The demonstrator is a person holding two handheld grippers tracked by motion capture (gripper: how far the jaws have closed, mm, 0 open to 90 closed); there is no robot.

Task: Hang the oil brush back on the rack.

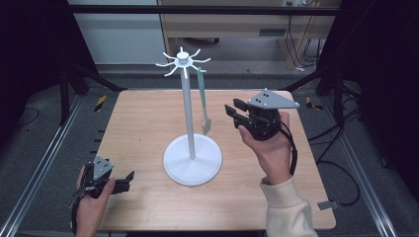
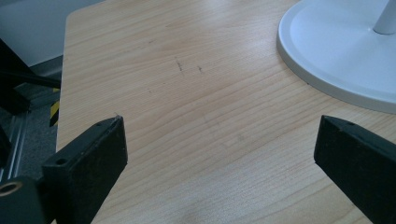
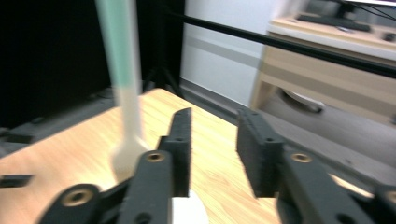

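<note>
A green-handled utensil (image 1: 203,101) with a pale, spoon- or spatula-like head hangs from one hook of the white rack stand (image 1: 188,118), its head hanging free beside the pole, above the stand's round base. In the right hand-held gripper view the utensil (image 3: 122,88) shows blurred, green above and cream below, just left of the jaws and not between them.

The right hand-held gripper (image 1: 236,112) is held up off the bench (image 1: 143,123) to the right of the utensil, near it but apart, jaws pointing left toward it. In its own view the jaws stand partly open with a moderate gap, and nothing is held between them. A grey three-cornered plate sits on top of it, and a cream sleeve (image 1: 289,210) covers the forearm behind it.

The stand rises from the middle of the wooden bench, with curved hooks spreading from its crown.

The left hand-held gripper (image 1: 129,178) lies low at the bench's near left corner, well apart from the utensil, pointing right toward the stand's base (image 2: 336,51). Its own view shows the jaws spread wide over bare wood, gripping nothing.
</note>
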